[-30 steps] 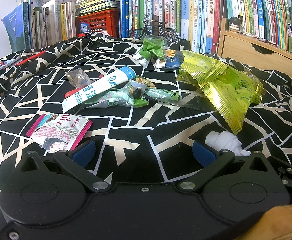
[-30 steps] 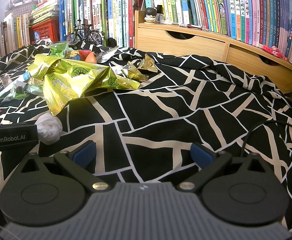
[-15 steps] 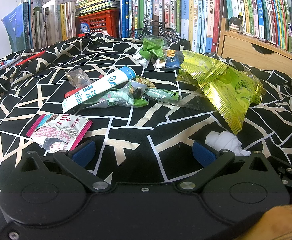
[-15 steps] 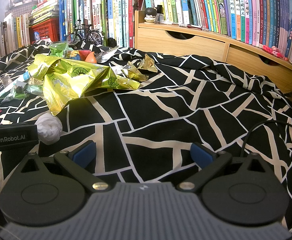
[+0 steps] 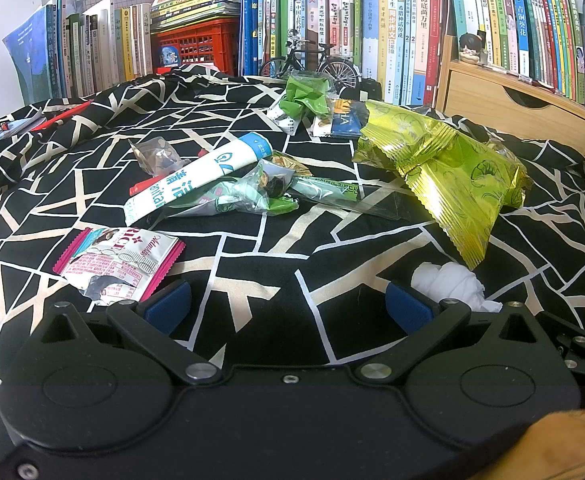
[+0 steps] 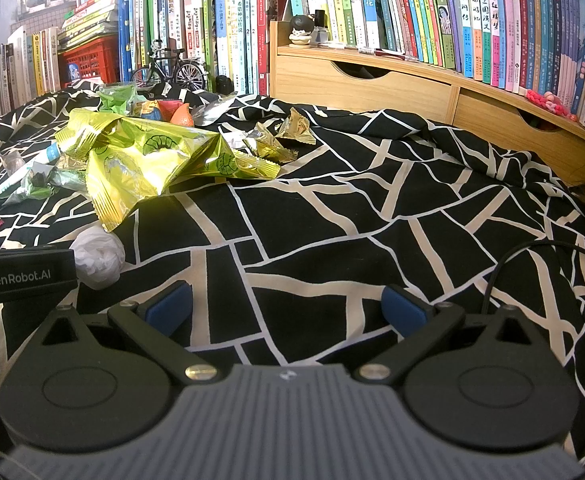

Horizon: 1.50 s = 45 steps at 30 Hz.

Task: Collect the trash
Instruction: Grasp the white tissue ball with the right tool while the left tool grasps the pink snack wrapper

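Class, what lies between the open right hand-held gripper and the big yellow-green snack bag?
Bare black-and-white cloth, in the right wrist view.

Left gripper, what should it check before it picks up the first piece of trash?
1. Left gripper open: ok, fingers spread wide.
2. Nothing held already: ok, only black-and-white cloth shows between them.
3. Trash close by: ok, pink wrapper and white tissue ball lie just ahead.
4. Right gripper out of the way: ok, open over bare cloth.
5. Bin to drop trash into: cannot tell, none in view.
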### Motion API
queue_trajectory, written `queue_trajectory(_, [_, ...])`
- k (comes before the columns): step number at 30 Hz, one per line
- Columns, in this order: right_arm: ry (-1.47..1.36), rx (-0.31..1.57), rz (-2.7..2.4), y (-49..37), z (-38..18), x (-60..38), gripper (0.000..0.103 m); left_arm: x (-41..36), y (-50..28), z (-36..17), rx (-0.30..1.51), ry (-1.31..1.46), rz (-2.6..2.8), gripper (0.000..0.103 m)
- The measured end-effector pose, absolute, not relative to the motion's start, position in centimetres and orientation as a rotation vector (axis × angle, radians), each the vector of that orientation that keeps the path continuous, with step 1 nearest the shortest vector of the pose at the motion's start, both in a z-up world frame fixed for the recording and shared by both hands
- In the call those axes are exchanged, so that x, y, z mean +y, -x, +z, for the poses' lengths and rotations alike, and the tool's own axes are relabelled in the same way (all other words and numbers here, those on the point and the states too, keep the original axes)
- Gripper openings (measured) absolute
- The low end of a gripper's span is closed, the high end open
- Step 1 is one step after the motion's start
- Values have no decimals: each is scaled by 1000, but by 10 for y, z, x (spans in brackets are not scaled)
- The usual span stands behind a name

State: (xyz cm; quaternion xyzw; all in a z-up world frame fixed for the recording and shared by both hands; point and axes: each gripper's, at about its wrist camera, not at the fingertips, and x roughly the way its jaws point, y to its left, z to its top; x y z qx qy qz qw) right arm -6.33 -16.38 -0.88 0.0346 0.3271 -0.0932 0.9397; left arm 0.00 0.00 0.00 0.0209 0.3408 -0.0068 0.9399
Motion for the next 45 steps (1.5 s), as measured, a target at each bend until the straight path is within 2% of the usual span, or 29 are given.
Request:
queue_trajectory(15, [-30, 702, -94, 76, -3, -159, 103, 25, 8, 14, 755, -68, -214, 103])
queue_trajectory(21, [-90, 690, -66, 90, 15, -144, 103, 59, 25, 42, 685, -89, -359, 103])
queue_trajectory(25, [-34, 688, -25, 88, 28, -118, 103, 82, 24, 53, 647, -114, -334, 103])
queue_trajectory(30, [49, 648, -14, 70, 33, -84, 103, 103, -1, 46, 680, -194, -252, 103])
queue_trajectory(35, [-15, 666, -77, 42, 26, -67, 103, 122, -20, 32, 733, -220, -254, 103])
queue_trajectory(39, [-50, 698, -105, 32, 21, -60, 92, 131, -25, 30, 756, -220, -337, 93])
queue_trajectory(43, [-23, 725, -158, 26, 16, -49, 88, 133, -28, 26, 793, -229, -380, 91])
queue_trajectory(45, [-39, 735, -182, 24, 14, -47, 81, 134, -30, 24, 810, -210, -393, 86])
